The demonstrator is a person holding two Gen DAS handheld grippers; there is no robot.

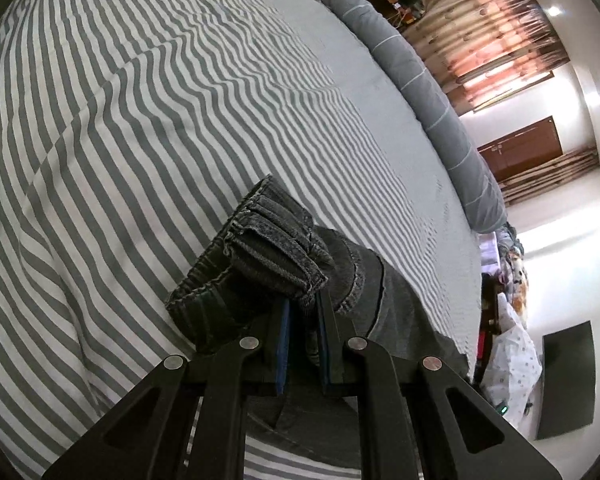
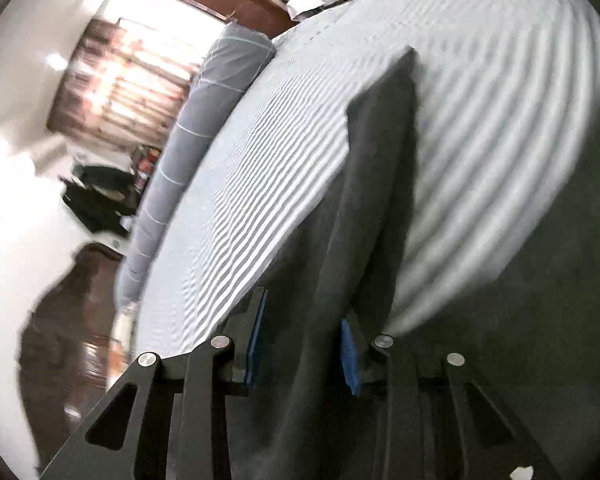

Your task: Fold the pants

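Denim bunches between my left fingers at the lower centre of the left wrist frame: they are clamped on the hems and seams of the dark grey denim pants, several layers thick, lifted just above the grey-and-white striped bed sheet. My right fingers sit wider apart, with the same dark cloth running up between them; whether they truly pinch it I cannot tell through the blur. Folding looks underway, I judge: the layers are gathered but not yet laid flat or smoothed.

Left tongs clamped, right tongs parted.
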